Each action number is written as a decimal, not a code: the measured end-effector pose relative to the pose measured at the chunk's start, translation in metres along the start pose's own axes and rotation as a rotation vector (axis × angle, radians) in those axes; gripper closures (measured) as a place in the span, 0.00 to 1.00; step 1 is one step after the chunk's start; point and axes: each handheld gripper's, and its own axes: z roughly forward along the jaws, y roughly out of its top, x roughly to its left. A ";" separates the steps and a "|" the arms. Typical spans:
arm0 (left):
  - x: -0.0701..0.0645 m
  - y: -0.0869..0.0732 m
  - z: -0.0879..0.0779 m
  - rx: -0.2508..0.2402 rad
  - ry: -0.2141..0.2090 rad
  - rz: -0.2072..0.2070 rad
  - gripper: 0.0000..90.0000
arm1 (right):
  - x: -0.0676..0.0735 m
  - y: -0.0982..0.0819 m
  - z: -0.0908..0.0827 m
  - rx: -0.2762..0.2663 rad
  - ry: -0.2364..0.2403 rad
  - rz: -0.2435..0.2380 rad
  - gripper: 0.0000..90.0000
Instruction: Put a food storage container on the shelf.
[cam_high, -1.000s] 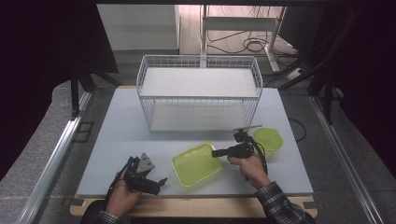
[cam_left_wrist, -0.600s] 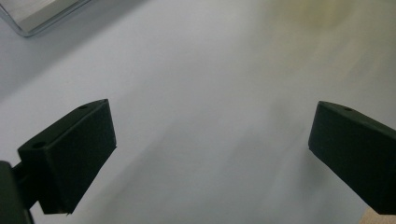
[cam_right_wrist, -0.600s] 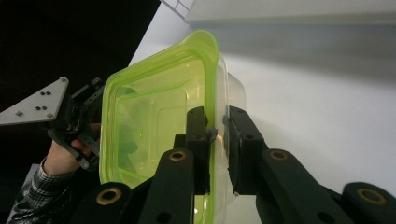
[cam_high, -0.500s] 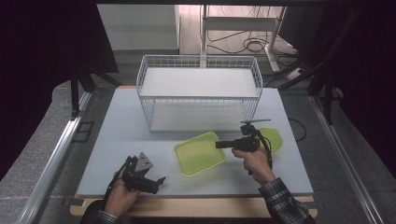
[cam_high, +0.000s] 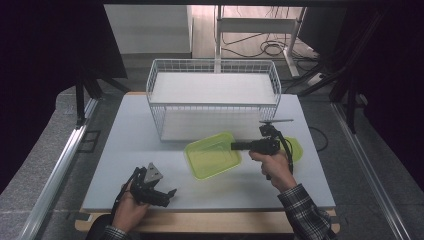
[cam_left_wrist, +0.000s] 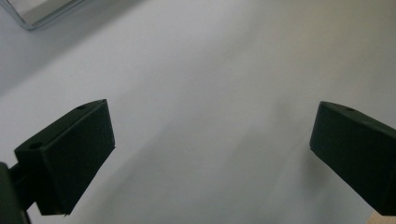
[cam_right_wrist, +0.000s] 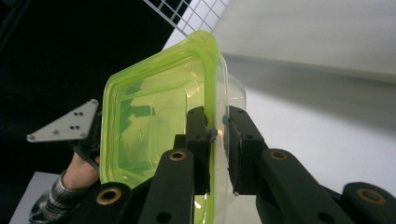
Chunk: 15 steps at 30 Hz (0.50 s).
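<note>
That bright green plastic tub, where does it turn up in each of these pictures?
High view: the green tub sits centre, just in front of the wire basket, its right rim pinched by the right claw.
Left gripper view: the tub is not in it.
Right gripper view: the tub stands on edge at centre-left, rim clamped between the jaws.
Shared landmark: the wire basket, its mesh at the top of the right gripper view.
</note>
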 end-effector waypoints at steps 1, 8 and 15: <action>0.000 0.000 0.000 0.002 0.000 0.001 0.00 | 0.001 0.002 -0.001 -0.002 0.002 0.002 0.89; -0.002 0.000 0.002 0.013 -0.009 0.010 0.00 | 0.006 0.012 -0.008 -0.028 0.014 0.013 0.89; -0.002 0.001 0.002 0.010 -0.012 0.007 0.00 | 0.013 0.024 -0.017 -0.056 0.024 0.017 0.89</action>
